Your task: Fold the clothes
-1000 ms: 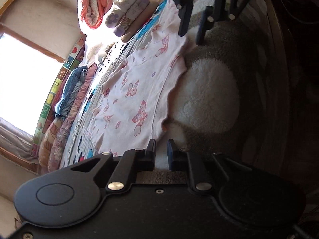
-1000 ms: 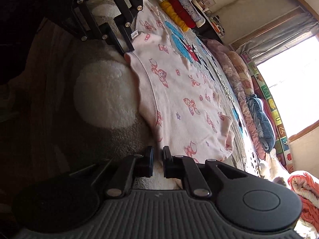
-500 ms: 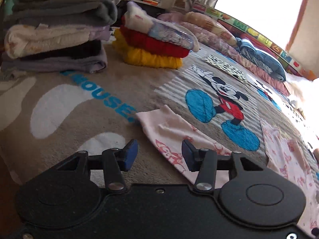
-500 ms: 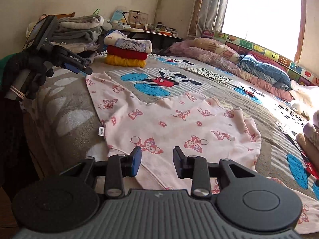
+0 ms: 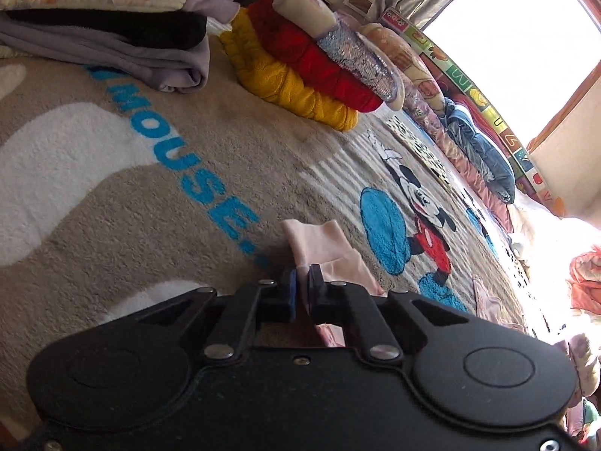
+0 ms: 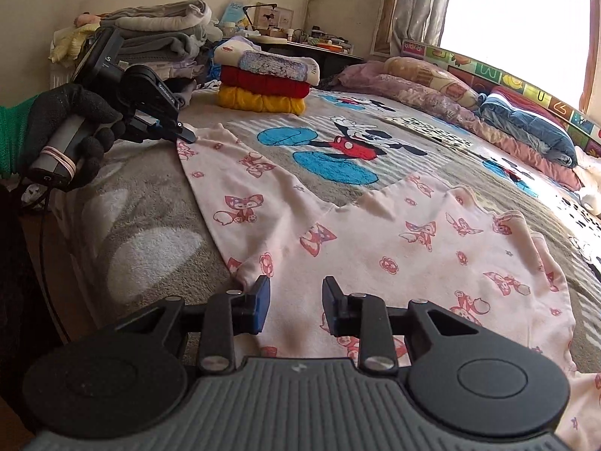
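Fingers of the left gripper (image 5: 299, 288) are pressed together on a corner of the pink garment (image 6: 375, 248), at ten o'clock in the right wrist view. The right gripper (image 6: 296, 300) has jaws apart and closing, hovering over the near hem at six o'clock with only flat cloth under them. The garment lies spread on the blanket (image 6: 150, 203), its long axis from ten to four o'clock. Bare blanket lies at nine o'clock; folded piles (image 6: 263, 86) stand at twelve.
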